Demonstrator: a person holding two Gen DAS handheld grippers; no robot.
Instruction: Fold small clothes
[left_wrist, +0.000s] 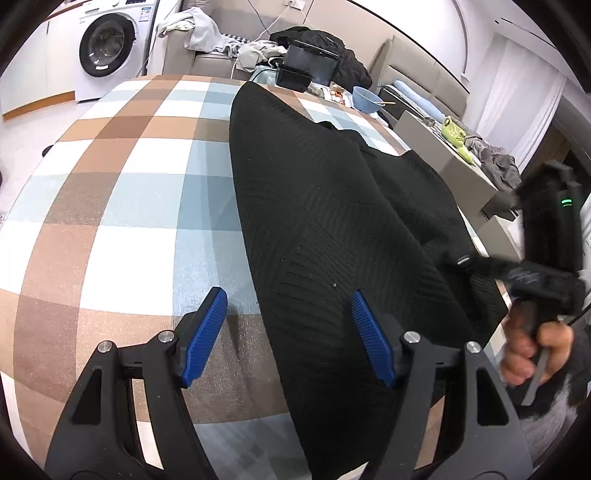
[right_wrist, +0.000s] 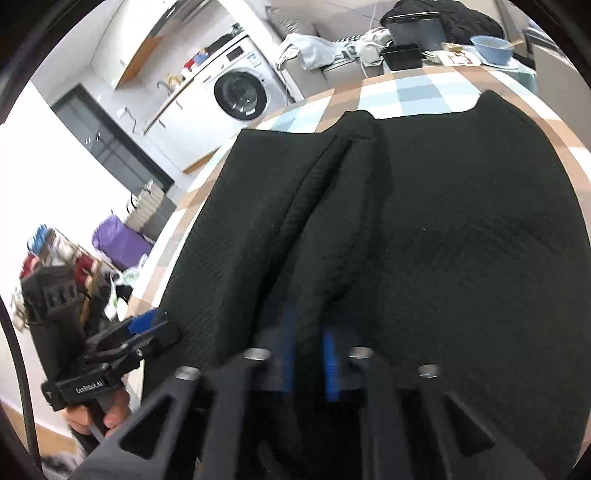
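A black ribbed knit garment (left_wrist: 314, 203) lies spread on a table with a checked brown, blue and white cloth (left_wrist: 129, 184). My left gripper (left_wrist: 287, 297) hovers open over the garment's near left edge, one blue pad over the cloth and the other over the knit, nothing between them. At the right, my right gripper (left_wrist: 463, 260) reaches the garment's right side, held by a person's hand (left_wrist: 532, 350). In the right wrist view, the right gripper (right_wrist: 311, 332) is shut, pinching a raised fold of the garment (right_wrist: 443, 240). The left gripper (right_wrist: 155, 326) shows at the garment's left corner.
At the table's far end stand black containers (left_wrist: 295, 77), a blue bowl (left_wrist: 364, 98) and food packets. A washing machine (left_wrist: 107, 48) stands behind on the left. A sofa with piled clothes (left_wrist: 207, 33) runs along the back. A green toy (left_wrist: 456, 133) lies on a side table.
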